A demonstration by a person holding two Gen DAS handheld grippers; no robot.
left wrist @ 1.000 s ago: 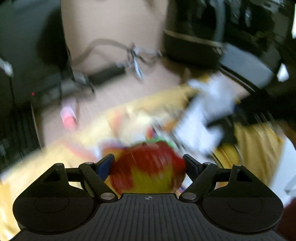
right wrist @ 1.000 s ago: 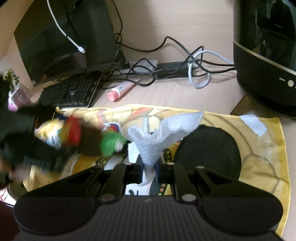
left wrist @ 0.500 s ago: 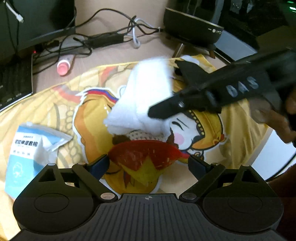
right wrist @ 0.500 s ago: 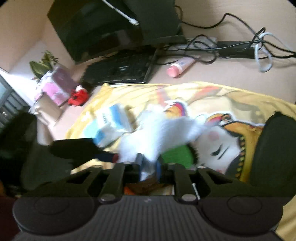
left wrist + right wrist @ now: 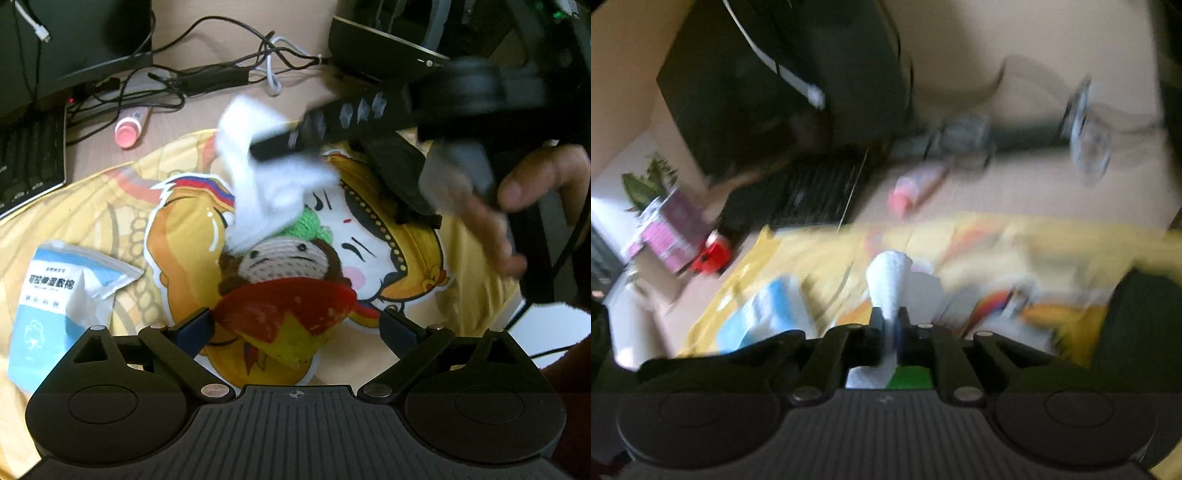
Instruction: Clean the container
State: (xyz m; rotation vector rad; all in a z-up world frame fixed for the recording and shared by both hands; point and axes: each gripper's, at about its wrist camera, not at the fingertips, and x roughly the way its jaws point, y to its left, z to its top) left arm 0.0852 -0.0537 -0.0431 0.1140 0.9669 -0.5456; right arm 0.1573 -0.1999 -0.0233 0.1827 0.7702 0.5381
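Surface: tan desk surface (image 5: 192, 122) covered near the camera by a yellow printed cloth (image 5: 92, 218) with a cartoon face.
Room: black keyboard (image 5: 26, 155) at far left, tangle of cables (image 5: 221, 74) along the far edge, dark round appliance (image 5: 373, 29) at far right.
Container: red and yellow container (image 5: 284, 317) with a crocheted doll face and green top, held up over the cloth, near centre of the left view.
Left gripper (image 5: 295, 325): jaws set wide, one on each side of the container's red rim; contact cannot be told.
Right gripper (image 5: 888, 325): jaws narrow, pinching a white wipe (image 5: 266, 177); right view is heavily blurred.
Change from half a second ago: the wipe now lies on the doll's green top, where before it hung above the container; the doll face is now in sight.
Around: blue and white packet (image 5: 55, 302) near left on the cloth; pink-capped tube (image 5: 129, 129) on the desk beyond the cloth.
In the way: the right gripper's black body and the person's hand (image 5: 517, 199) cross the right of the left view.
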